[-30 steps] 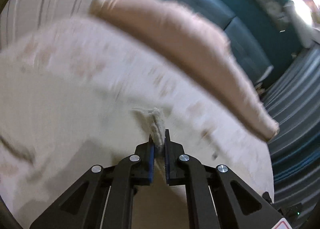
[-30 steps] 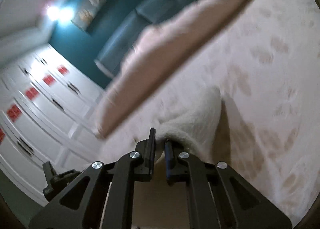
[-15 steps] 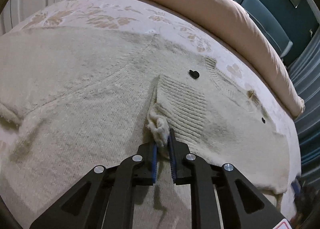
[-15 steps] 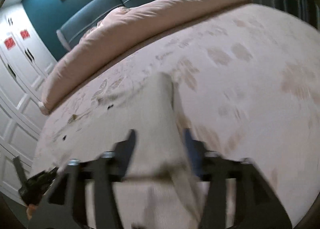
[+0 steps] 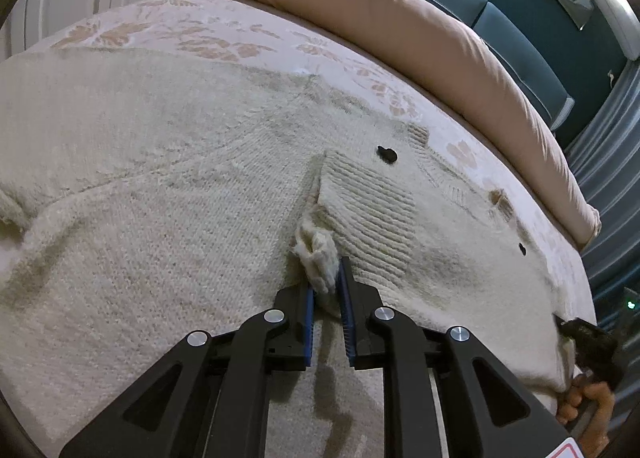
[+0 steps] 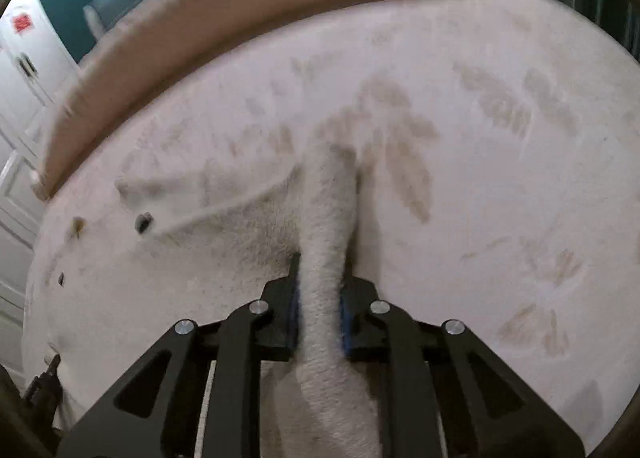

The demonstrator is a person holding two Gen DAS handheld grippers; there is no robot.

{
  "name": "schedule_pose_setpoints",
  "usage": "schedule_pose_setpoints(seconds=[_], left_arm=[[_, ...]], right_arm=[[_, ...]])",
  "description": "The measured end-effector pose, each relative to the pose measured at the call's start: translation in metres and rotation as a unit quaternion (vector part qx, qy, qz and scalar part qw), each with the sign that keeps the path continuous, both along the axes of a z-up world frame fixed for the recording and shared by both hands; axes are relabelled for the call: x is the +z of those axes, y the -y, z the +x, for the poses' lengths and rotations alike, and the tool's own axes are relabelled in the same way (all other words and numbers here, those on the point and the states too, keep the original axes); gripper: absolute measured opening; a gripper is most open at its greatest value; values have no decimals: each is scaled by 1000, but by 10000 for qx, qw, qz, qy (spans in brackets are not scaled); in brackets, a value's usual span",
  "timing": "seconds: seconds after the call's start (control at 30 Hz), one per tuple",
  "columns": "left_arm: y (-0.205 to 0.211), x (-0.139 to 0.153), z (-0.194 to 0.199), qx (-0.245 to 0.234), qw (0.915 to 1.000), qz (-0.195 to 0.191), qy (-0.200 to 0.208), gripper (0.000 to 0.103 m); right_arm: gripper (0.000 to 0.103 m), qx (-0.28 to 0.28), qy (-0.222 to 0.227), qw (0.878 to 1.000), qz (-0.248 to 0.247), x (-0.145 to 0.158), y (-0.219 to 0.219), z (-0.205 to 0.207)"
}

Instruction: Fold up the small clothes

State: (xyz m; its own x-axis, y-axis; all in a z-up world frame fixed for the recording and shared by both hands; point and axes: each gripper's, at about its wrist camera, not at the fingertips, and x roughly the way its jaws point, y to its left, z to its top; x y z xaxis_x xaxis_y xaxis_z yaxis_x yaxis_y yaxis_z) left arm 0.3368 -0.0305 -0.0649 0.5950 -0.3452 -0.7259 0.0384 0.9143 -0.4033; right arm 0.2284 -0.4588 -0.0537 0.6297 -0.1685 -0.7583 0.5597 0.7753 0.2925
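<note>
A cream knitted cardigan point(image 5: 168, 194) with dark buttons point(image 5: 387, 154) lies spread flat on the bed. My left gripper point(image 5: 325, 278) is low over it and is shut on a bunched bit of its ribbed edge point(image 5: 318, 258). In the right wrist view the cardigan point(image 6: 192, 250) lies to the left, and its sleeve point(image 6: 326, 242) runs between the fingers of my right gripper point(image 6: 320, 278), whose jaws stand close on both sides of it. The right gripper also shows at the far right of the left wrist view point(image 5: 592, 342).
The bed has a pale floral cover point(image 6: 500, 162). A long pink bolster pillow point(image 5: 420, 30) lies along the far edge in front of a teal headboard point(image 5: 516, 34). White wardrobe doors point(image 6: 20, 70) stand to the left in the right wrist view.
The cardigan was held up in the air and now lies flat on the bed. My right gripper opened, then closed around the sleeve. My left gripper keeps its hold.
</note>
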Motion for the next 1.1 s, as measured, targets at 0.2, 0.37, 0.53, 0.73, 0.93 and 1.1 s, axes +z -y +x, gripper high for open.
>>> schedule_pose_setpoints(seconds=[0.2, 0.37, 0.53, 0.73, 0.93, 1.1], left_arm=[[-3, -1, -3, 20, 9999, -89, 71, 16], [-5, 3, -5, 20, 9999, -164, 4, 16], [-53, 29, -24, 396, 9966, -652, -302, 67], [-200, 55, -52, 1758, 9841, -226, -147, 80], [-374, 49, -39, 3297, 9412, -206, -706, 83], [-454, 39, -21, 4049, 9028, -1286, -663, 83]], right_arm=[[18, 142, 675, 9967, -437, 53, -49, -53], [16, 632, -246, 9936, -900, 4, -84, -55], [47, 773, 240, 9961, -343, 39, -116, -87], [48, 1174, 115, 9926, -299, 16, -179, -122], [61, 1092, 315, 9932, -238, -1, -204, -146], [78, 1332, 261, 9903, -290, -6, -211, -138]])
